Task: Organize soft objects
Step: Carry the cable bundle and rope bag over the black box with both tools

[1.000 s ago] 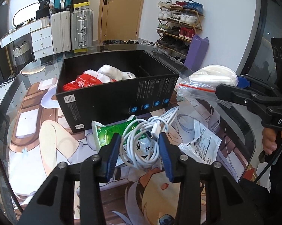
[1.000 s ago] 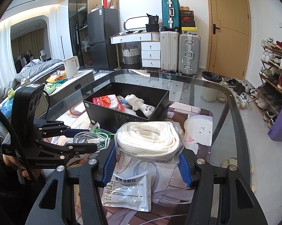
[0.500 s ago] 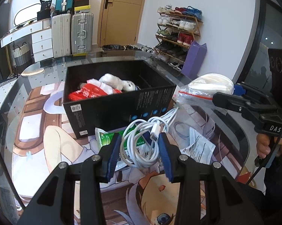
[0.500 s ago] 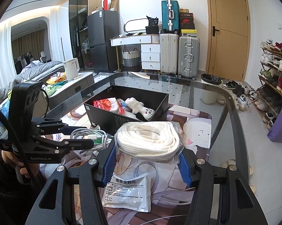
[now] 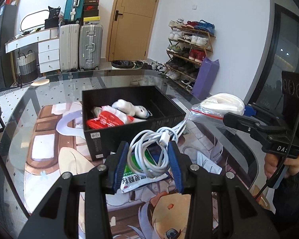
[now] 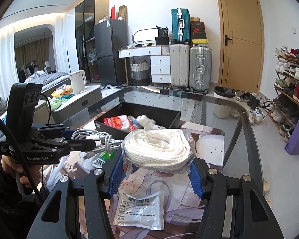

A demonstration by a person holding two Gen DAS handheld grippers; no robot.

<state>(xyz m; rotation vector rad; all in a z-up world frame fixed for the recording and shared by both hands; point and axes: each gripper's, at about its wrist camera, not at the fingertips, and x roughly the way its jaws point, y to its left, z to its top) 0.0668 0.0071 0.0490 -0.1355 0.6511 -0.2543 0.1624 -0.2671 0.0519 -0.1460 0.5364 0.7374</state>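
My left gripper (image 5: 147, 149) is shut on a coiled white charging cable (image 5: 149, 139), held above the table just in front of the black box (image 5: 117, 137). The box holds a red packet (image 5: 105, 119) and a white plush toy (image 5: 129, 107). My right gripper (image 6: 155, 159) is shut on a clear zip bag of white rope (image 6: 157, 145), also off the table, to the right of the box (image 6: 109, 127). The right wrist view shows the left gripper (image 6: 77, 137) with the cable (image 6: 97, 137) at the left.
A green-and-white sachet (image 5: 137, 175) lies on the printed mat under the cable. A white sachet (image 6: 139, 207) lies under the rope bag. The glass table's curved edge (image 6: 246, 131) runs on the right, with a shoe rack and suitcases beyond it.
The left gripper has risen with the cable, lifting it off the green sachet and nearer the box. The right gripper and its rope bag have stayed about where they were.
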